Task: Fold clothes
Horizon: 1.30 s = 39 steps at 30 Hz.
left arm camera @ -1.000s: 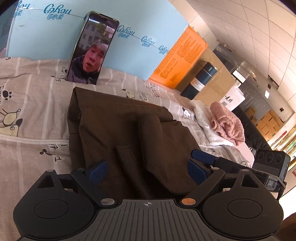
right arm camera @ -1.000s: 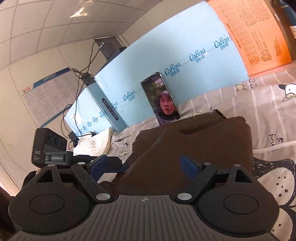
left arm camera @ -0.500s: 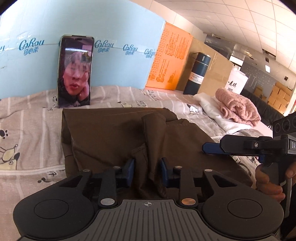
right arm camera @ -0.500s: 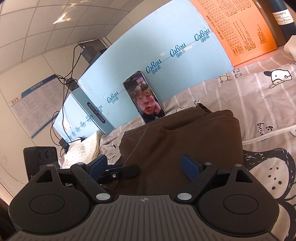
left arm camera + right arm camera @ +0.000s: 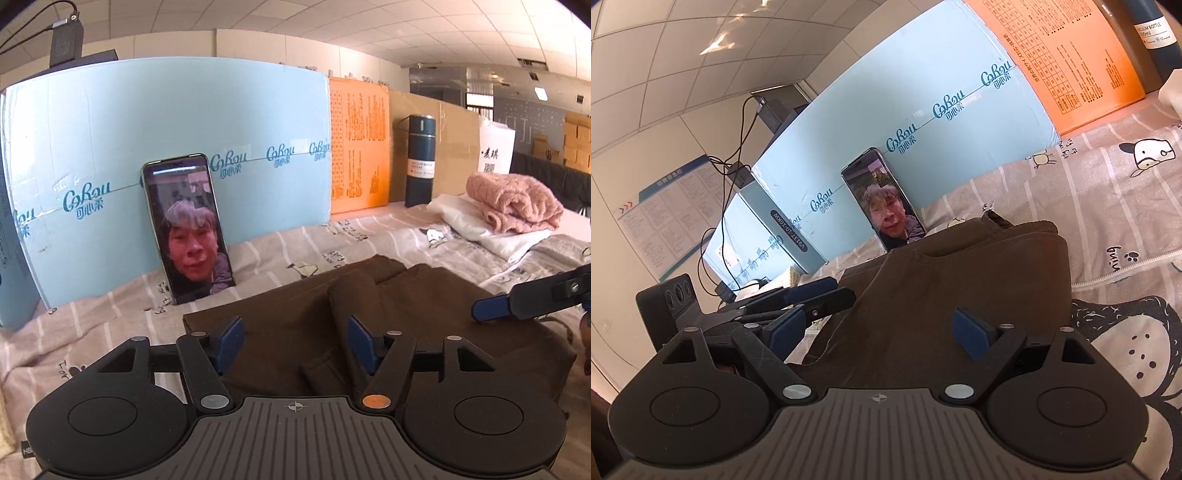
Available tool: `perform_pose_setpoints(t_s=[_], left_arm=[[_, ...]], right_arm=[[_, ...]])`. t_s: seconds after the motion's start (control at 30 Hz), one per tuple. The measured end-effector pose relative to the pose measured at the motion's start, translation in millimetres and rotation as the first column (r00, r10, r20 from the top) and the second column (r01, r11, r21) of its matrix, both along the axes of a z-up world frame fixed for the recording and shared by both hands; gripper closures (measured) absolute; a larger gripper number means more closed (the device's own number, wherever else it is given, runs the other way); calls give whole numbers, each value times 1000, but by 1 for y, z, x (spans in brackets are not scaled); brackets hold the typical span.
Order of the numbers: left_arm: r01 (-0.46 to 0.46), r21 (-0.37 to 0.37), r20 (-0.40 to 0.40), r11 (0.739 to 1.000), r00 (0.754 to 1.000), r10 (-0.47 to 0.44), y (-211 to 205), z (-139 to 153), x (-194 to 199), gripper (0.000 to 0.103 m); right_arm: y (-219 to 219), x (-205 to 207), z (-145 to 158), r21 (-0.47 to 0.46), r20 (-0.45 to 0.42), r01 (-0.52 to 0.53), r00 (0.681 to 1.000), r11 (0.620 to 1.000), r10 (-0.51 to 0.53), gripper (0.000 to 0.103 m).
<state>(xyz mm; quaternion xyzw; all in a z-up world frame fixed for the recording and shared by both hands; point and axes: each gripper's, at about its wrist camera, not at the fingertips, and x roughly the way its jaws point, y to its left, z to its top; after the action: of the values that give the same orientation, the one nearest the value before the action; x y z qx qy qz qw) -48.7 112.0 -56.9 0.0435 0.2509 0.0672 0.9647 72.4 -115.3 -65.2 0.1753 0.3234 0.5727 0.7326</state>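
We see a bed covered by a grey striped sheet (image 5: 92,332) printed with cartoon animals and scraps of writing; in the right wrist view one scrap looks like "bnin", though we cannot read it with certainty. Behind the bed stands a large light-blue foam board (image 5: 166,147) that carries the repeated teal logo "CoRou" above Chinese characters. Beside it leans an orange board (image 5: 358,147) filled with tables of print too small for us to read, and next to that a brown cardboard sheet (image 5: 454,147). On the sheet lies the folded dark brown garment (image 5: 295,325), its layers stacked, just in front of both tools. To the right a pink knitted piece (image 5: 513,203) rests on a folded white cloth (image 5: 480,229). Our left tool (image 5: 295,345) hovers low over the near edge of the brown garment with its blue pads spread wide and nothing between them. Our right tool (image 5: 882,330) is likewise spread wide over the garment, gripping nothing. A phone (image 5: 188,229) leans upright against the blue board, its screen lit. A dark blue flask (image 5: 421,162) stands by the cardboard; in the right wrist view its label reads "VACUUM BOTTLE".
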Motion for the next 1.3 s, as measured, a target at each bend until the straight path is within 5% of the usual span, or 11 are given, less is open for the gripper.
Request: perform_pose_setpoints(t_s=[0.13, 0.27, 0.33, 0.47, 0.7, 0.8, 0.97, 1.1, 1.3], left_arm=[[33, 99, -30, 995, 999, -31, -3, -10, 2, 31], [-51, -30, 4, 998, 999, 51, 21, 6, -6, 26], [-92, -158, 7, 983, 996, 94, 40, 10, -14, 11], [-121, -387, -42, 914, 993, 114, 72, 0, -26, 8], [-100, -629, -86, 771, 995, 58, 97, -24, -36, 3], [-42, -652, -88, 757, 996, -21, 100, -26, -35, 0], [-14, -714, -94, 700, 993, -76, 109, -28, -33, 0], [21, -741, -87, 671, 988, -126, 102, -30, -14, 0], [46, -747, -42, 663, 992, -117, 92, -34, -9, 1]], right_arm=[[1, 0, -1, -8, -1, 2, 1000, 1000, -2, 17], [-5, 2, 1, 5, 6, 44, 999, 999, -44, 17], [-12, 4, 2, 12, 11, 85, 996, 996, -85, 17], [-24, 8, 5, 11, 16, 168, 986, 986, -168, 14], [-35, 15, -3, -157, -23, 204, 977, 966, -211, 4], [-35, 17, -8, -237, -67, 170, 979, 956, -191, 4], [-40, 22, -13, -220, -204, 107, 967, 970, -153, 4], [-24, 20, -12, -228, -205, 86, 969, 970, -134, 2], [-2, 18, -9, -235, -201, 66, 973, 970, -115, 1]])
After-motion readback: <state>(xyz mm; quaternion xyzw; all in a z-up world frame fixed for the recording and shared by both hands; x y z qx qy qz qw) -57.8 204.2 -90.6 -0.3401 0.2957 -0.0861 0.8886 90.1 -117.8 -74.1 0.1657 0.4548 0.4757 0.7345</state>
